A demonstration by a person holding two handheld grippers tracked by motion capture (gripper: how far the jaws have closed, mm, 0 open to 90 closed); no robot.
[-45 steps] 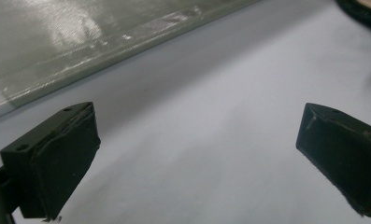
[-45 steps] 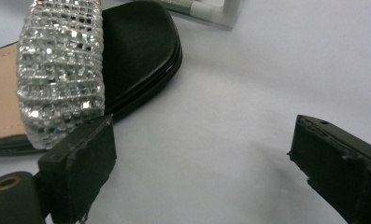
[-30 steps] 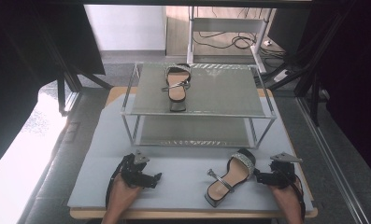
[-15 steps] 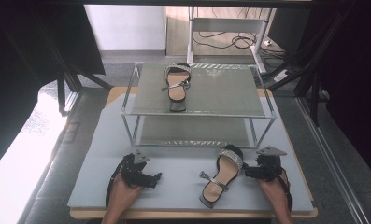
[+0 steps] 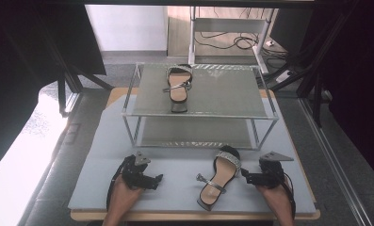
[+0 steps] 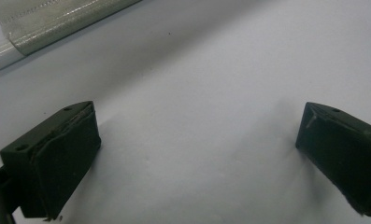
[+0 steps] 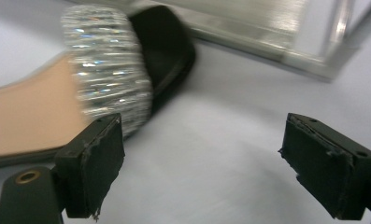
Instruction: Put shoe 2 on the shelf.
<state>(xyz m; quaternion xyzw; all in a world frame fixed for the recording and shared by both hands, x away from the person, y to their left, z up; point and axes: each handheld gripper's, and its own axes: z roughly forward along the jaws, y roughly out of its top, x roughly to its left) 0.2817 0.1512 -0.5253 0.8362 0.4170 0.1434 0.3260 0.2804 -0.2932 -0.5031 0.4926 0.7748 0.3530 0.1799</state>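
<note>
Two sandals make up the pair being shelved. One sandal (image 5: 177, 86) already lies on the rack's (image 5: 269, 116) top shelf, toward its left half, toe pointing to the far edge. Its mate, the second sandal (image 5: 218, 177), lies flat on the grey mat (image 5: 100, 141) near the front edge, right of centre, in front of the rack's lower shelf, toe toward the rack.

The right gripper (image 5: 245, 176) sits just beside this sandal's right side, jaws apart with nothing between them; the jaws have just been closing slightly. In the right gripper view its left pad (image 7: 101, 163) stands at the sandal's glittering strap (image 7: 109, 65), and whether it touches cannot be told. The left gripper (image 5: 157, 179) rests on the mat near the front left, jaws wide over bare mat and holding nothing.

Judged from this layout, the work is about half done: one sandal is placed, while the other has yet to be gripped, lifted and set beside its partner on the top shelf, where free room remains at right.
</note>
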